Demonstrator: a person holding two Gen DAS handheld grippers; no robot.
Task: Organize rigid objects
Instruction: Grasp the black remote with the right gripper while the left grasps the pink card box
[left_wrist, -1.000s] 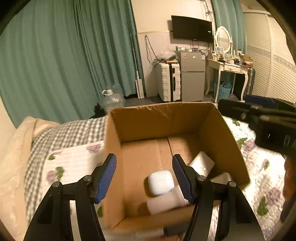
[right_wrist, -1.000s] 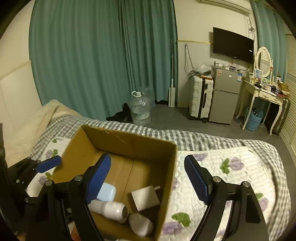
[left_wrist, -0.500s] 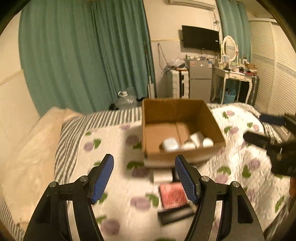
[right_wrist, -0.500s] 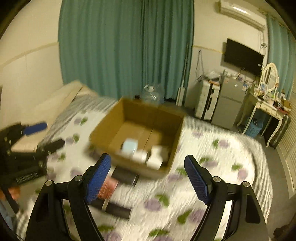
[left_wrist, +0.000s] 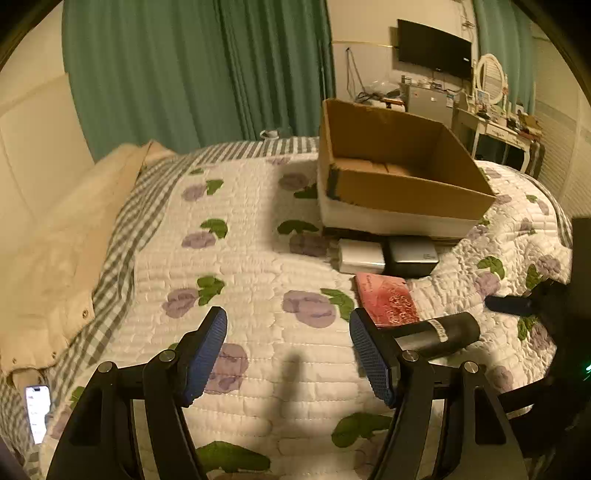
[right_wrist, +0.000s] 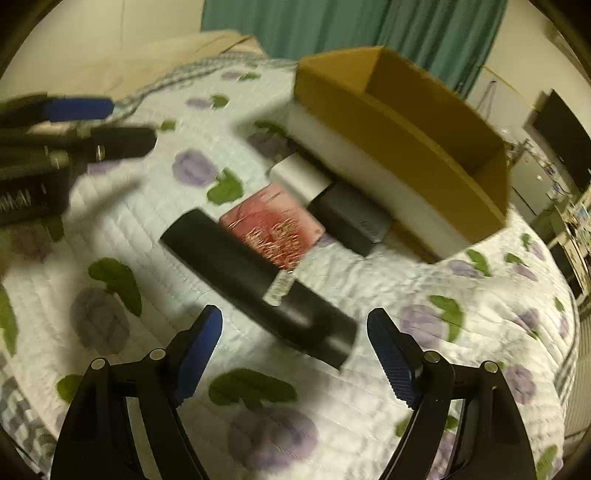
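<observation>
Left tongs (left_wrist: 288, 350) and right tongs (right_wrist: 294, 349) both wide open, empty, black tube (right_wrist: 258, 284) blurred, box (left_wrist: 399, 166) contents hidden

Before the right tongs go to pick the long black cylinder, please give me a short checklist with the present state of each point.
1. Right tongs open, empty: ok.
2. Long black cylinder lies free on the floral quilt: ok.
3. Cylinder lined up between the right fingers: not ok, it lies slanted.
4. Left tongs open, away from the cylinder: ok.
5. Brown cardboard box open on top: ok.
6. Room inside the box: cannot tell, its floor is hidden.
</observation>
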